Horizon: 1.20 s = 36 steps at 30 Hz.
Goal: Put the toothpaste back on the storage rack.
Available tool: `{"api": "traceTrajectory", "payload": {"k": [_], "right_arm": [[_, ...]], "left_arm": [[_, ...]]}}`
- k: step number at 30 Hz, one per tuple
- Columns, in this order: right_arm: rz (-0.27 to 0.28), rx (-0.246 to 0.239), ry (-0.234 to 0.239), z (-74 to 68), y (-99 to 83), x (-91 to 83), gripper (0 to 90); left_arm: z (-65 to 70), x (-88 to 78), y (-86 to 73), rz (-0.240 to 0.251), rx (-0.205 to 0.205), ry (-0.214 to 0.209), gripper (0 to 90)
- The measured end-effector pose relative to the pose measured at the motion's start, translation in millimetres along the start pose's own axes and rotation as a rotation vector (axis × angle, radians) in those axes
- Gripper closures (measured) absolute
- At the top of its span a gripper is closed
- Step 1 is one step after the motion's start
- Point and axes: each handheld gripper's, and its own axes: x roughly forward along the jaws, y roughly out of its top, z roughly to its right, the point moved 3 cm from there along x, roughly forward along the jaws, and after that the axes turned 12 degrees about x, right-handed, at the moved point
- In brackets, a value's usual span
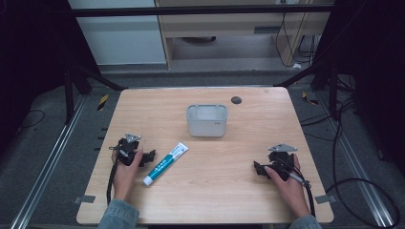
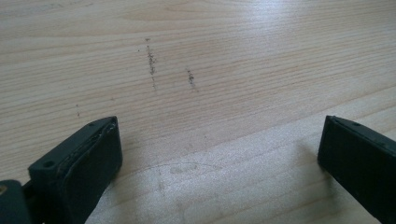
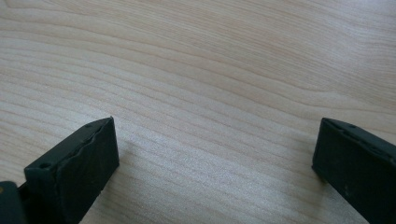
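Left claw [image 1: 149, 156]: resting on the desk [image 1: 248, 200] near its left edge, jaws spread wide with only bare wood grain between them; pointed toward the toothpaste tube (nearest claw to it, so likely the one to make the pick).
Right claw [image 1: 258, 167]: resting low near the right edge, likewise released, nothing between the jaws; aimed inward at open wood, well apart from everything else.
Toothpaste tube [image 1: 165, 163]: white and teal, lying flat and slanted, cap end toward the near edge, crimped end toward the container; just beside the left claw, not touched.
Container [image 1: 207, 120]: translucent grey plastic bin, upright and open-topped, set at mid-desk toward the far side, apart from the tube; apparently empty, though the frosted wall hides the bottom.
Desk marks [image 2: 151, 63]: short dark scuffs in the left gripper view, ahead of the jaws.
Step in hand (judged): start of a pick, both claws parked symmetrically, tube probably bound for the bin.
Next move calls for: swinging the left claw across the tube's narrow width.
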Motion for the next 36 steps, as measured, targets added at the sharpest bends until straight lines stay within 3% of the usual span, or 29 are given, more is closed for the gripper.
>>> {"api": "traceTrajectory", "payload": {"k": [4, 7, 12, 16, 19, 26, 29, 36], "right_arm": [[0.000, 0.002, 0.000, -0.1, -0.1, -0.1, 0.6], [0.002, -0.002, -0.003, 0.2, -0.1, 0.2, 0.6], [0.000, 0.002, 0.000, -0.1, -0.1, -0.1, 0.6], [0.002, -0.002, -0.003, 0.2, -0.1, 0.2, 0.6], [0.000, 0.001, 0.000, -0.1, -0.1, -0.1, 0.6], [0.000, 0.001, 0.000, -0.1, -0.1, -0.1, 0.6], [0.002, -0.002, -0.003, 0.2, 0.0, 0.2, 0.6], [0.000, 0.001, 0.000, 0.0, -0.1, -0.1, 0.6]], "left_arm": [[-0.8, -1.9, -1.6, 0.007, 0.022, -0.004, 0.0], [-2.0, -9.6, -1.3, 0.016, 0.051, 0.038, 3.3], [-4.9, -32.1, 1.4, 0.073, 0.042, 0.049, 3.3], [-1.9, -48.6, 1.8, 0.080, 0.050, 0.040, 2.4], [0.3, -61.5, 6.8, 0.120, 0.036, -0.006, 1.9], [11.0, -77.1, 19.9, 0.080, 0.139, -0.002, 2.1], [16.8, -81.3, 24.3, 0.065, 0.176, 0.023, 2.1], [30.7, -88.8, 33.7, 0.046, 0.214, -0.009, 3.0]]}}
